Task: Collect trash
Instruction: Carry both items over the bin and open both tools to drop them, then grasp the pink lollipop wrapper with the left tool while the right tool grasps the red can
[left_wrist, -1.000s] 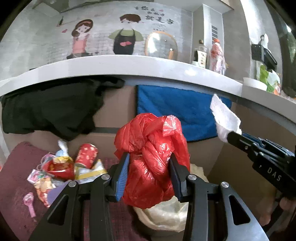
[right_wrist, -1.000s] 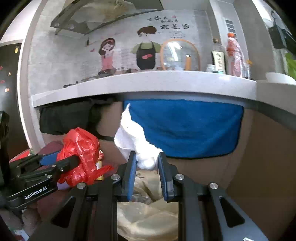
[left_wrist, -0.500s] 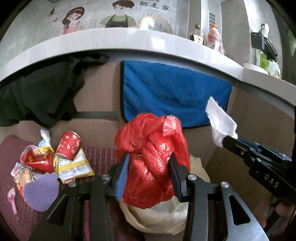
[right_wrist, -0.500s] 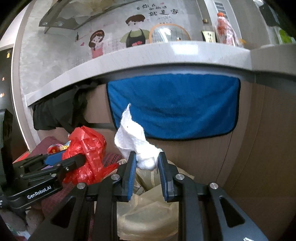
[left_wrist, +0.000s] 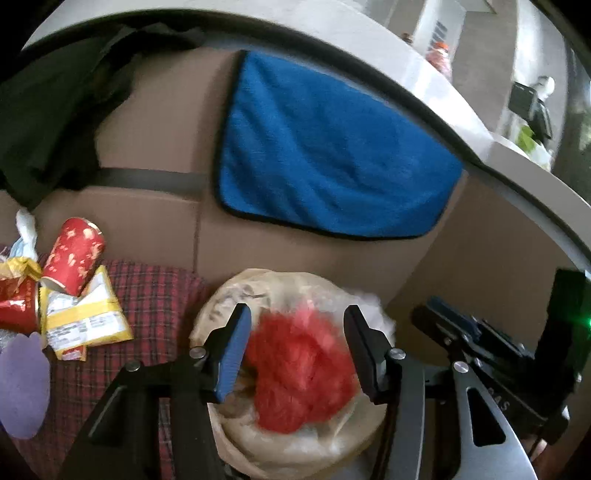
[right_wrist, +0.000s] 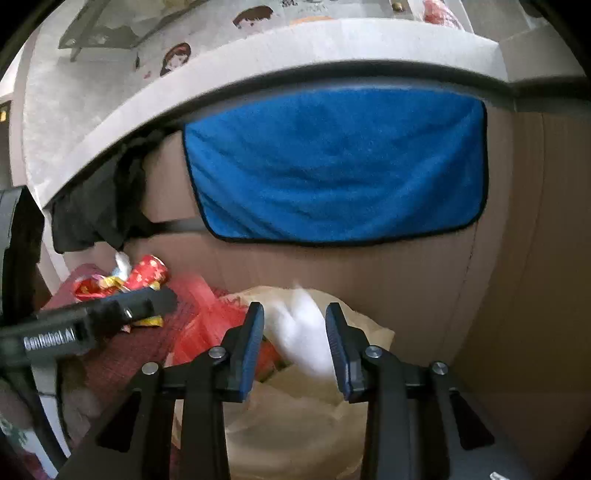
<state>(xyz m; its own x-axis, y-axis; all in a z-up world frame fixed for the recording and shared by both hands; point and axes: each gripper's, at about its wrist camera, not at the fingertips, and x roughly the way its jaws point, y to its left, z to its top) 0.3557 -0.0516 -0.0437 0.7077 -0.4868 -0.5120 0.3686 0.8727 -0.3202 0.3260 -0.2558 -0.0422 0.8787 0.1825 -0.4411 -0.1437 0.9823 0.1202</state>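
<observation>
Red plastic bag (left_wrist: 299, 365) sits between left gripper (left_wrist: 297, 345) jaws just opened over bin bag (left_wrist: 295, 454), white tissue (right_wrist: 303, 332) likewise loose between right gripper (right_wrist: 295, 347) jaws.

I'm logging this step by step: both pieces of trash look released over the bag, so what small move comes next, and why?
Probably lift both grippers clear. The left gripper and right gripper have just been opening, and the red bag and white tissue sit loose above the beige trash bag.

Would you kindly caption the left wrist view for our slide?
Left tool opening, crumpled red plastic bag dropping into the translucent beige bin liner.
</observation>
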